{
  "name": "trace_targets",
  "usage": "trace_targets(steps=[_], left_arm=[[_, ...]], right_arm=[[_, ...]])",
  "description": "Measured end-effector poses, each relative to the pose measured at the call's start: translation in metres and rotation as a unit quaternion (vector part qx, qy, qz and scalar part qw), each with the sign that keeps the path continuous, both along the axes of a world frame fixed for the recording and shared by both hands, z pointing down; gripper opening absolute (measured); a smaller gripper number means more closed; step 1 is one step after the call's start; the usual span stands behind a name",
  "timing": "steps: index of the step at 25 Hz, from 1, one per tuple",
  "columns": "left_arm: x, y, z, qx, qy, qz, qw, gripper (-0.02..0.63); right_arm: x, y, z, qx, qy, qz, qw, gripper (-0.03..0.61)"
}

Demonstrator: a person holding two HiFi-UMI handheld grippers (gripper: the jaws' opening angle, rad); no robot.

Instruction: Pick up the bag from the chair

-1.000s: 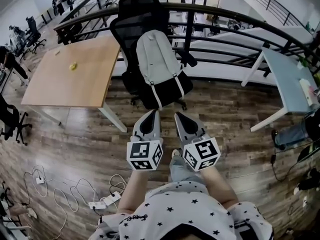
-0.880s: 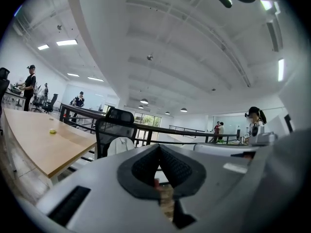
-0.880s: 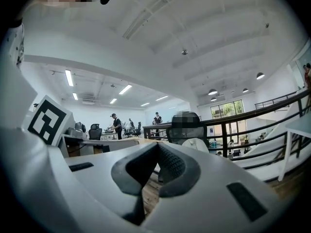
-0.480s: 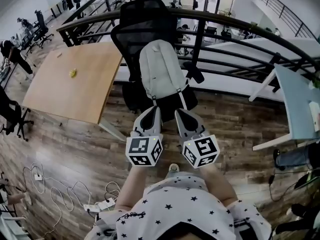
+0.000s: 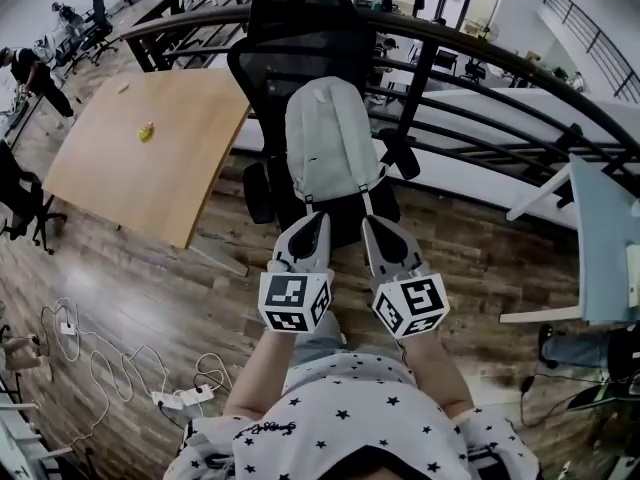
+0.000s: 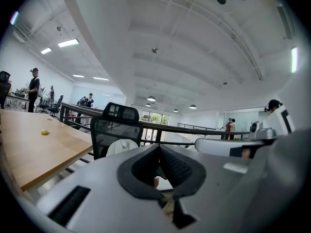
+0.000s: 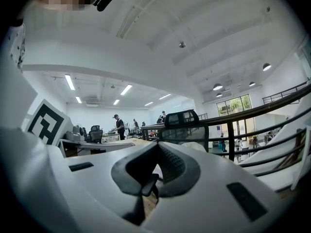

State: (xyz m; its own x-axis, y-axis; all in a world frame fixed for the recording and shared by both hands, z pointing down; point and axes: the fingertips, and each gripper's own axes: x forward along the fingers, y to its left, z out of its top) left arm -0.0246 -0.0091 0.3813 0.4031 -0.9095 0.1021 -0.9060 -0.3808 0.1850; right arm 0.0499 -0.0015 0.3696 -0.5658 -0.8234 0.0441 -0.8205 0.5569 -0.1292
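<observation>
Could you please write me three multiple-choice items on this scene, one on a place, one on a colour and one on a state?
1. Where does the backpack rest?
A. on a sofa
B. on the black office chair
C. in a cardboard box

2. What colour is the backpack's body?
A. light grey
B. red
C. yellow

3. How do the jaws of the left gripper and the right gripper stand?
A. wide apart
B. clamped on a strap
C. together, holding nothing

Answers:
1 B: the head view shows it leaning upright against the chair's back.
2 A: its fabric is pale grey against the black chair.
3 C: each gripper view shows the pads meeting at the tips with nothing between them.
</observation>
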Motion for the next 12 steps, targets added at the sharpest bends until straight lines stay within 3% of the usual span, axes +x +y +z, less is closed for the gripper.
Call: trace_targets(steps=[12], left_arm=[[0.006, -0.106, 0.022, -0.004, 0.003, 0.003, 1.0, 0.009]], right_arm=[[0.012, -0.098, 0.02, -0.005, 0.008, 0.014, 1.0, -0.006]])
